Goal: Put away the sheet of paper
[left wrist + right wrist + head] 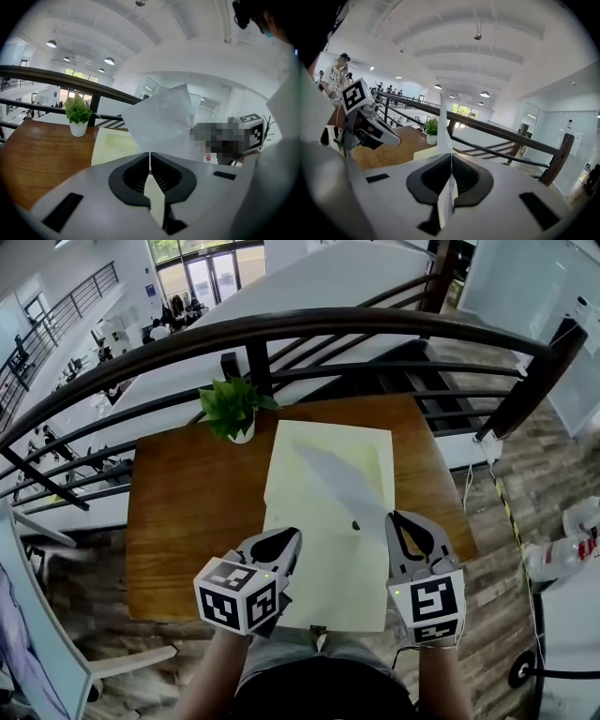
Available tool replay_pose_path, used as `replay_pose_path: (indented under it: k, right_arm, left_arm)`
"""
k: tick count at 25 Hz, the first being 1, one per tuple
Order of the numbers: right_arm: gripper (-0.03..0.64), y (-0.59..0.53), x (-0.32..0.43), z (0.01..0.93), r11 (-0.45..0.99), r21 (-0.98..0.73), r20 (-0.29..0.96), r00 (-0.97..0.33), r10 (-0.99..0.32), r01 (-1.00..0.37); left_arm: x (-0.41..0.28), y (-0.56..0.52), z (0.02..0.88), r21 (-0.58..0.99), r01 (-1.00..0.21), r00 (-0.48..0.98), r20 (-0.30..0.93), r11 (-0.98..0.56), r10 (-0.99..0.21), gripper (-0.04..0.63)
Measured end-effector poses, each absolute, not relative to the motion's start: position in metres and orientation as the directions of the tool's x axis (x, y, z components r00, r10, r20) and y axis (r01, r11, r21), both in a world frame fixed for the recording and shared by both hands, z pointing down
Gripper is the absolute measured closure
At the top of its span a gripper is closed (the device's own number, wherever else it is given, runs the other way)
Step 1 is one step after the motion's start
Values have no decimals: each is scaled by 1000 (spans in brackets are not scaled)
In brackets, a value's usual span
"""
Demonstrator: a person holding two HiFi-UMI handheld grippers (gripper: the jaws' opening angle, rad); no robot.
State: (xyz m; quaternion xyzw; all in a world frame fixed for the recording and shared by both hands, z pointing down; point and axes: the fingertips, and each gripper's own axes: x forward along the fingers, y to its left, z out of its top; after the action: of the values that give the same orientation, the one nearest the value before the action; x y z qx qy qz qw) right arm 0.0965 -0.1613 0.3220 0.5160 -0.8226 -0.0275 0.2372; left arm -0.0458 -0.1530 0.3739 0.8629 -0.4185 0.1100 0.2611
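Note:
A white sheet of paper [342, 484] hangs in the air above the wooden table [187, 502], held between both grippers. My left gripper [286, 538] is shut on one edge; in the left gripper view the sheet [161, 122] rises from the closed jaws of the left gripper [150, 161]. My right gripper [403, 521] is shut on the opposite edge, and the right gripper view shows the paper [443, 133] edge-on in the right gripper [451, 161]. A large pale yellow folder or sheet [319, 568] lies flat on the table below.
A small potted plant [232, 409] stands at the table's far edge, just left of the yellow sheet. A dark railing [281, 329] runs behind the table. A white chair [37, 634] is at the left, and white items [562, 554] lie on the floor at the right.

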Motion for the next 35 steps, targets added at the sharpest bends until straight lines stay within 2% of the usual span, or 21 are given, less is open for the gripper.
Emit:
replay_pose_path:
  k: [10, 35]
  right_arm:
    - [588, -182, 96, 333, 442, 346, 391, -301, -870, -827]
    - [588, -146, 57, 405, 603, 285, 541, -395, -743, -745]
  left_arm:
    - [-52, -175, 385, 374, -764, 645, 421, -525, -638, 571]
    - [-64, -149, 418, 423, -777, 628, 479, -466, -613, 571]
